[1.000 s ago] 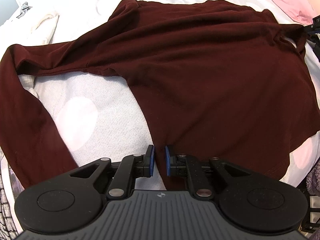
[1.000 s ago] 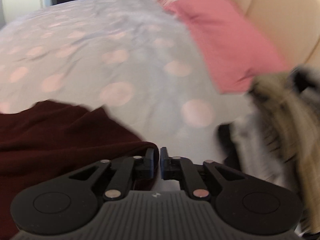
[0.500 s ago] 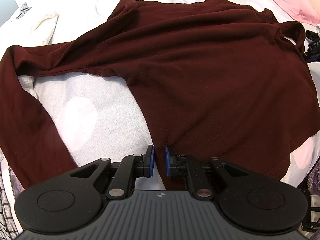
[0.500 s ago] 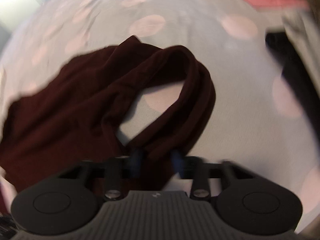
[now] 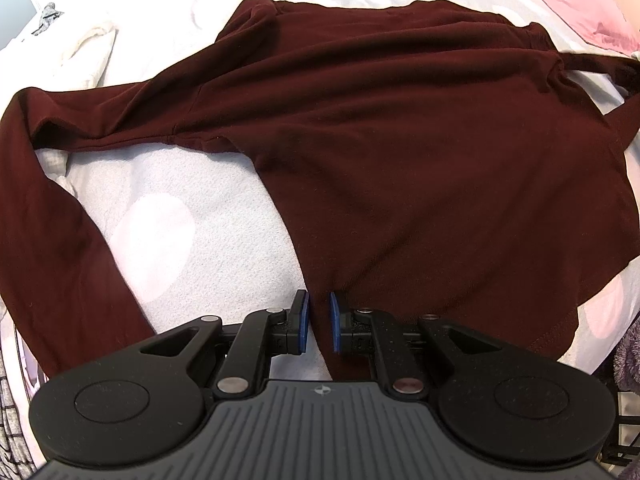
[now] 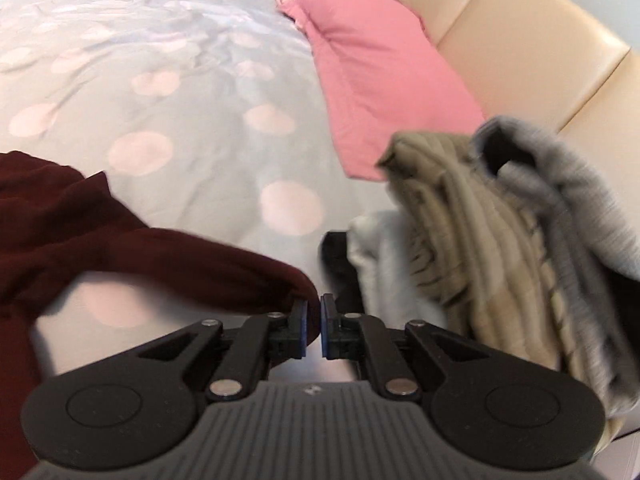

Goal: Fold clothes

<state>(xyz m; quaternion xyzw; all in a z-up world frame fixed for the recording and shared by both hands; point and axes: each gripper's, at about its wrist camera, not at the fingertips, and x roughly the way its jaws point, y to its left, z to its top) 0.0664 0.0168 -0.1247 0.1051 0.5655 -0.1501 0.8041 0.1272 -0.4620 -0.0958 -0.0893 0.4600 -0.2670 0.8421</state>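
The shirt (image 5: 400, 140) is dark maroon, plain. The bed cover (image 6: 180, 80) is pale grey with round pink dots. The pillow (image 6: 380, 72) is pink, the headboard (image 6: 520, 40) cream. The piled clothes (image 6: 480, 232) are beige ribbed, grey and white

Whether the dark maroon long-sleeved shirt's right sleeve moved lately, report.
Yes. On the dark maroon long-sleeved shirt, that sleeve stretched rightwards below the pink pillow.

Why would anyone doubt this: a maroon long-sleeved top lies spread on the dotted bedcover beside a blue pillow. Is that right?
Not quite. The pillow is pink, as the right wrist view shows. The maroon long-sleeved top does lie spread on the dotted bedcover.
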